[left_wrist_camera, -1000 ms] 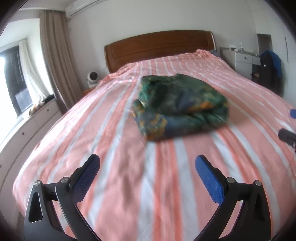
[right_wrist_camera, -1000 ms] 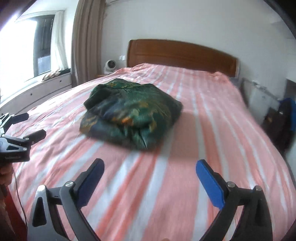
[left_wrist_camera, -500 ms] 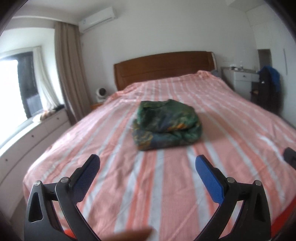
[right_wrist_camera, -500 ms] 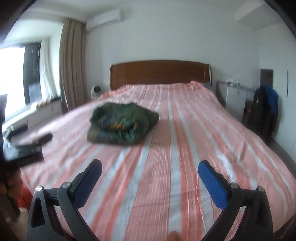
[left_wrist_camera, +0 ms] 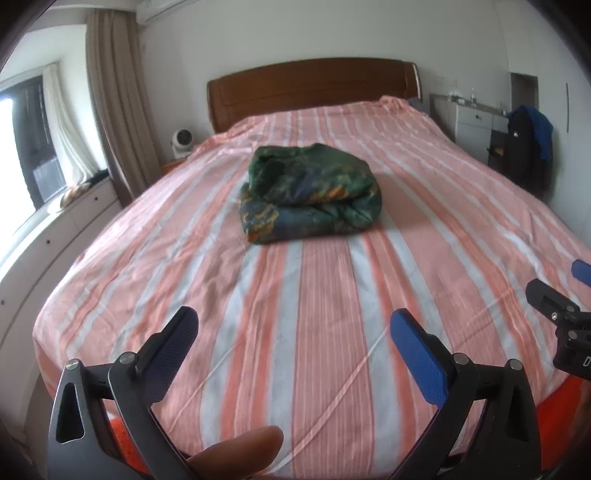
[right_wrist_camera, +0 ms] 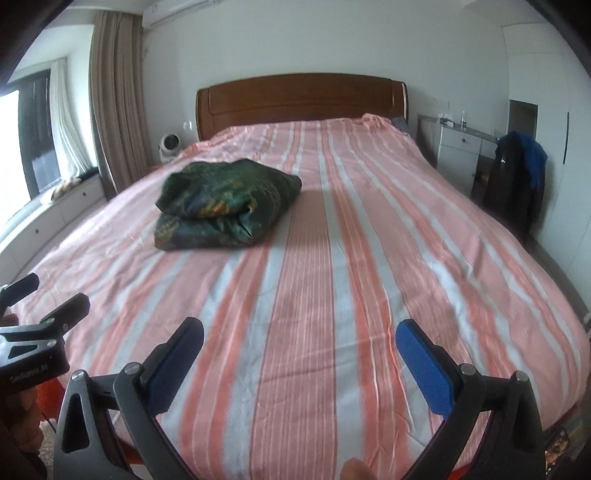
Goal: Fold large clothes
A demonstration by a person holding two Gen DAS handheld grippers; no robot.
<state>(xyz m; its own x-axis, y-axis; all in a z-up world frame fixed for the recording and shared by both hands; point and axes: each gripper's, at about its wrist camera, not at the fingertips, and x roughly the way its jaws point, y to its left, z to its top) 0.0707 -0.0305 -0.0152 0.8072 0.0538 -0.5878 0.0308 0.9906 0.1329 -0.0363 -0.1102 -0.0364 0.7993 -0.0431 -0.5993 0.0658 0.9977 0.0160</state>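
Green patterned garment lay as soft folded bundle mid-bed, on pink-white striped sheet. Left tongs and right tongs gaped empty, blue textured pads, near foot of bed.

Home bedroom, striped bed w/ wood headboard, curtains, wall AC

a wide bed with a pink and white striped cover fills the room, its brown wooden headboard against a white wall. beige curtains hang beside a bright window on the left. a white drawer cabinet stands on the right.
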